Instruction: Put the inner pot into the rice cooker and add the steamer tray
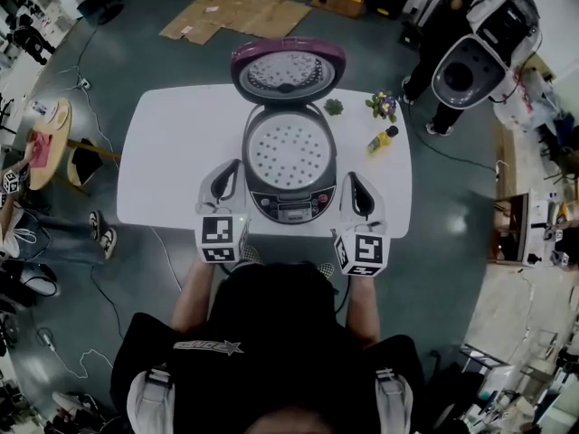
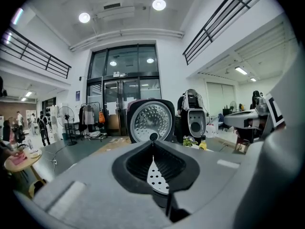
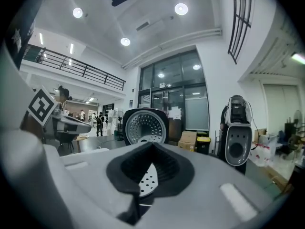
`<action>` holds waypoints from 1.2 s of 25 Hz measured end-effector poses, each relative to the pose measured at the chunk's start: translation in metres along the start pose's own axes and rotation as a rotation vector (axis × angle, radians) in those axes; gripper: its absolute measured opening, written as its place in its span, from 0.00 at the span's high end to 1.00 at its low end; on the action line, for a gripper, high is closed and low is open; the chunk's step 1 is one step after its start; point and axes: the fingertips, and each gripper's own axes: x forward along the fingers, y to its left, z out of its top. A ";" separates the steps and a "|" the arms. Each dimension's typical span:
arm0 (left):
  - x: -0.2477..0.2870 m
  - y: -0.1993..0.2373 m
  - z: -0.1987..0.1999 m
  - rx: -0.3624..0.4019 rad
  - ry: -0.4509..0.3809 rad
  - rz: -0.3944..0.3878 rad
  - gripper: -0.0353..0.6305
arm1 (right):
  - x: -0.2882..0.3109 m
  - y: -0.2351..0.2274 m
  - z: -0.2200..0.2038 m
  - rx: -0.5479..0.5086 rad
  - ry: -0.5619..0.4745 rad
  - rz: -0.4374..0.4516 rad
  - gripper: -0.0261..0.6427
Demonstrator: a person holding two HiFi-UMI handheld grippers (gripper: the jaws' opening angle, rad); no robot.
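Filling the bottom centre of the head view, a person in a black top with grey shoulder straps (image 1: pixel 271 351), reaching both forearms up the frame. Spreading across the middle beyond that, a white rounded rectangular table (image 1: pixel 172 152), standing on a dark grey floor (image 1: pixel 452 242). Lying flat at the top centre, brown cardboard sheets (image 1: pixel 235 12); looming at the upper right, a white-and-black rounded machine (image 1: pixel 484 52). Sitting at the table's near edge, centre frame, a silver-and-dark round rice cooker (image 1: pixel 291 204), holding its maroon-rimmed hinged lid (image 1: pixel 288 69) raised wide open at the far side. Resting inside the cooker's mouth and covering it, a white perforated round steamer tray (image 1: pixel 289 152), hiding any inner pot beneath. Flanking the cooker just beside its walls, the grey left gripper (image 1: pixel 233 165) at centre left and the grey right gripper (image 1: pixel 355 179) at centre right, each showing square black-and-white patterns at its near end. Pressing both pairs of jaws together at the tips in each gripper view, pinching nothing, with only a sliver of the perforated tray showing through the hollow behind the tips. Standing on the table's upper right, a small yellow bottle (image 1: pixel 383 139), a little pot of purple flowers (image 1: pixel 384 106) and a tiny green plant (image 1: pixel 333 107).
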 end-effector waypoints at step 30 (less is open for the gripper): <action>-0.005 -0.003 0.003 0.016 0.003 -0.009 0.93 | -0.003 0.001 0.006 0.008 -0.007 -0.007 0.95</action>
